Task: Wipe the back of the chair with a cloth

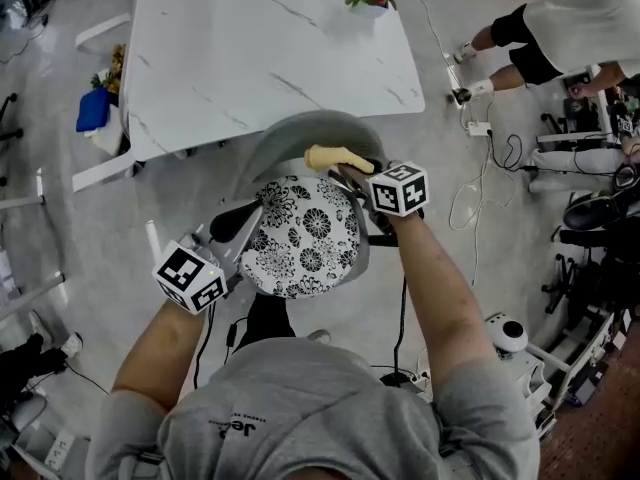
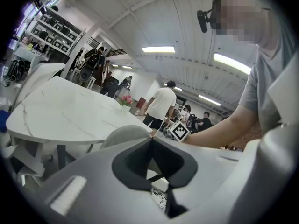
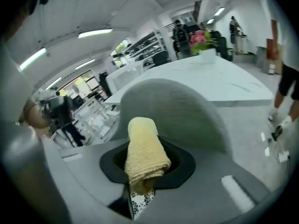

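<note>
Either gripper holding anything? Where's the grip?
The right gripper is shut on the yellow cloth, pinching the roll's near end; the rest sticks out ahead. The left gripper is shut, empty.

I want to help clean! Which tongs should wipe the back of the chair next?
Right. The right tongs are shut on the yellow cloth, next to the grey chair back. The left tongs are shut and empty.

Nubby terry cloth (image 3: 145,158), glossy marbled table (image 1: 270,48)

Bright ceiling strip lights (image 2: 158,49), fisheye-warped edges, near foreground soft.
</note>
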